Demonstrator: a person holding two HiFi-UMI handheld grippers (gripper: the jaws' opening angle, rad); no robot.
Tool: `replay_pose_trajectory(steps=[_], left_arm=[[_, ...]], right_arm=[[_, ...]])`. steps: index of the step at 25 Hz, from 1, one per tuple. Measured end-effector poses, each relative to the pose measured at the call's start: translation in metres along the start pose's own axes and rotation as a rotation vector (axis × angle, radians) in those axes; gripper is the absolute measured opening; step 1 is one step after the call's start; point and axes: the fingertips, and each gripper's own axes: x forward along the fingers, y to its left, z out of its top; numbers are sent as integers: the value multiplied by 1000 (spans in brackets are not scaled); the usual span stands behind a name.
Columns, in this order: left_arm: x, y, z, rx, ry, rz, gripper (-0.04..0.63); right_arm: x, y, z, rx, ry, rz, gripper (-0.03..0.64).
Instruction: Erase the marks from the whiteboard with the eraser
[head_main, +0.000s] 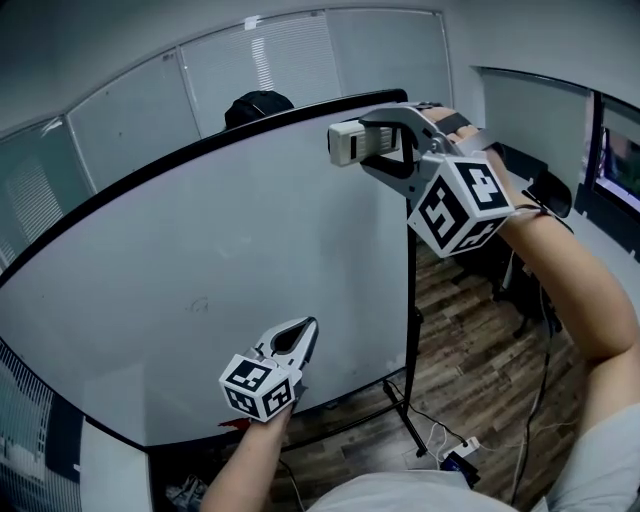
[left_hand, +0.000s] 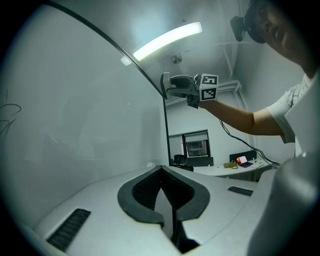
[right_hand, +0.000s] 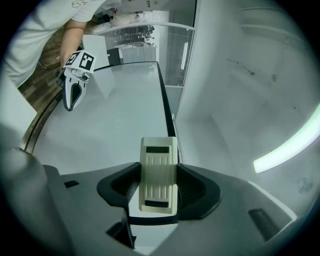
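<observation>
Head view shows the whiteboard (head_main: 250, 220), its mark (head_main: 199, 304) barely legible.

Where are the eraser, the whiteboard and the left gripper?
eraser (right_hand: 159, 175), right gripper view, middle of its ribbed back.
whiteboard (head_main: 250, 240), head view, bare middle of its surface.
left gripper (head_main: 309, 328), head view, tips of its shut jaws.

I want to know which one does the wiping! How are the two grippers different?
The right gripper is up by the whiteboard's top corner; the left gripper hangs low. The right grips the cream eraser; the left is shut on nothing. Both carry a marker cube.
</observation>
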Motion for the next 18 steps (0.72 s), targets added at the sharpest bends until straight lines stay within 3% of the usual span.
replay_pose_trajectory(steps=[8, 18], left_arm=[[9, 6, -35, -33, 10, -4, 8], [32, -6, -31, -59, -28, 66, 8]], right_arm=[[21, 5, -25, -34, 52, 32, 233], [26, 5, -27, -96, -16, 41, 233]])
